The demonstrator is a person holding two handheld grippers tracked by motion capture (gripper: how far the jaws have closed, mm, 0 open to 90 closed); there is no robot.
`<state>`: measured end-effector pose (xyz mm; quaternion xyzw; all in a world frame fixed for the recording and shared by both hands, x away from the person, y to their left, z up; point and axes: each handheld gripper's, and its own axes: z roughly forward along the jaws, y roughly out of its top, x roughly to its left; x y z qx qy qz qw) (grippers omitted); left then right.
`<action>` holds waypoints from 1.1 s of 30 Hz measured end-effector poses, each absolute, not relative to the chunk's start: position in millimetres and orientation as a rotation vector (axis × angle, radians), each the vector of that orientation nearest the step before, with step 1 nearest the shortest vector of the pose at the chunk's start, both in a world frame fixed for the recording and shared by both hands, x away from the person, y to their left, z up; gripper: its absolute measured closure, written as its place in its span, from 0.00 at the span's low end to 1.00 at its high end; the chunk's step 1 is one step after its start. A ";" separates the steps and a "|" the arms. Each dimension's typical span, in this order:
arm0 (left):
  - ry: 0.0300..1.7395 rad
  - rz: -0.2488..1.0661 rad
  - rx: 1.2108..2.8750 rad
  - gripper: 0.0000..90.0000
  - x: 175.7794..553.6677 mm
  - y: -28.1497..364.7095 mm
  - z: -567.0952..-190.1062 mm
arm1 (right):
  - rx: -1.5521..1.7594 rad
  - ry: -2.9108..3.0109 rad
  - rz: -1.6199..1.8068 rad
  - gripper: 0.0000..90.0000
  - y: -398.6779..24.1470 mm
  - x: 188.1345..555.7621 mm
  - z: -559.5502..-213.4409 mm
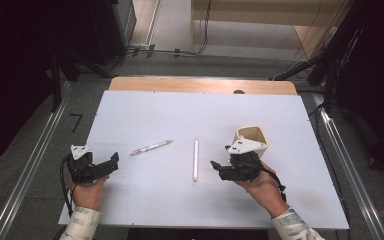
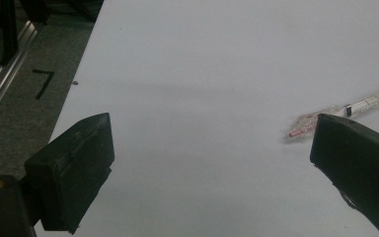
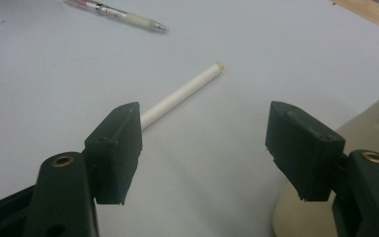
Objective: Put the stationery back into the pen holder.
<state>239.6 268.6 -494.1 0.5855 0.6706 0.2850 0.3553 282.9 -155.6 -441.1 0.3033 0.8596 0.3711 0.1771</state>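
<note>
A white stick-like pen [image 1: 195, 159] lies lengthwise in the middle of the white table [image 1: 180, 115]; in the right gripper view the white pen [image 3: 187, 89] runs behind my left-hand jaw. A clear pen with red parts [image 1: 151, 147] lies to its left; its tip [image 2: 306, 126] shows by one jaw in the left gripper view, and the clear pen [image 3: 118, 14] lies at the top of the right gripper view. A cream cup [image 1: 252, 139] stands at the right. My left gripper [image 1: 114, 161] is open, empty, near the front left. My right gripper [image 1: 215, 166] is open, empty, just right of the white pen.
The cream cup's wall [image 3: 365, 128] rises close beside my right gripper's right-hand jaw. The table's left edge and grey floor with a metal rail [image 2: 0, 84] lie left of my left gripper. A wooden strip [image 1: 202, 85] borders the table's far edge.
</note>
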 end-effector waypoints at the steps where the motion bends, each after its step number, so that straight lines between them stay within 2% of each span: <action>1: 1.733 0.736 1.513 0.04 239.6 268.6 -494.1 | 0.871 2.435 1.053 0.31 -153.8 282.8 -442.2; 14: 1.732 0.736 1.512 0.04 239.4 269.1 -494.0 | 0.994 2.461 1.034 0.31 -131.5 287.4 -457.2; 33: 1.730 0.737 1.513 0.04 239.6 269.3 -493.9 | 1.002 2.495 1.007 0.31 -113.0 291.6 -471.8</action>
